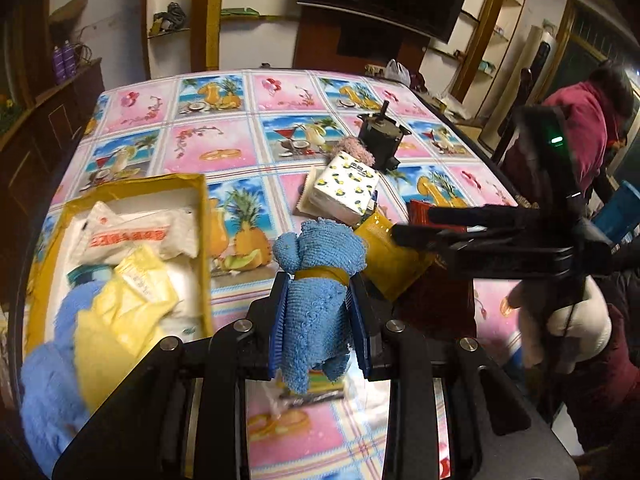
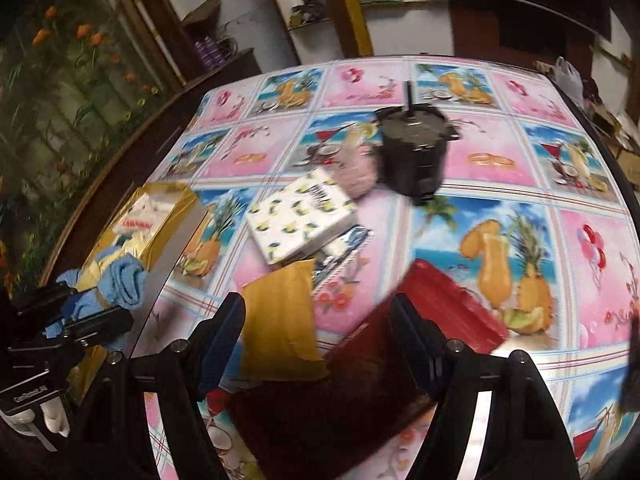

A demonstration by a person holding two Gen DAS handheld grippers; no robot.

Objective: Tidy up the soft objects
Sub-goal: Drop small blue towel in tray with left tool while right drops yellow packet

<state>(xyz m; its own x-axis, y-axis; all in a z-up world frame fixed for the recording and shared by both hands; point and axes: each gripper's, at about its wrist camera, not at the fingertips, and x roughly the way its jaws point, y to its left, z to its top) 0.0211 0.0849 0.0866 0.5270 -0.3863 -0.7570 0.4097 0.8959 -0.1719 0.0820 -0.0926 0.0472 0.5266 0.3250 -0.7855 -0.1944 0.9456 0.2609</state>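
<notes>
Left tool (image 1: 318, 304) clamps the blue towel (image 1: 316, 276); right tool (image 2: 320, 320) gapes over packets.

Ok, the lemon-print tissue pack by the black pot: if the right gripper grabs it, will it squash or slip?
The tissue pack looks soft, so it probably dents under the fingers. Its glossy wrap may be slippery. It lies tilted on flat packets, so a push could slide it off. The right gripper is open and empty.

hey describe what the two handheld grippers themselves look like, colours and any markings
Both are matte black frames with silver round bolts at the joints. The left gripper has blue ribbed pads lining its fingers. The right gripper has dark blue pads too. Seen from the right wrist view, the left unit's body carries small white lettering, too blurred to read. From the left view, a green light glows on the right unit.
</notes>
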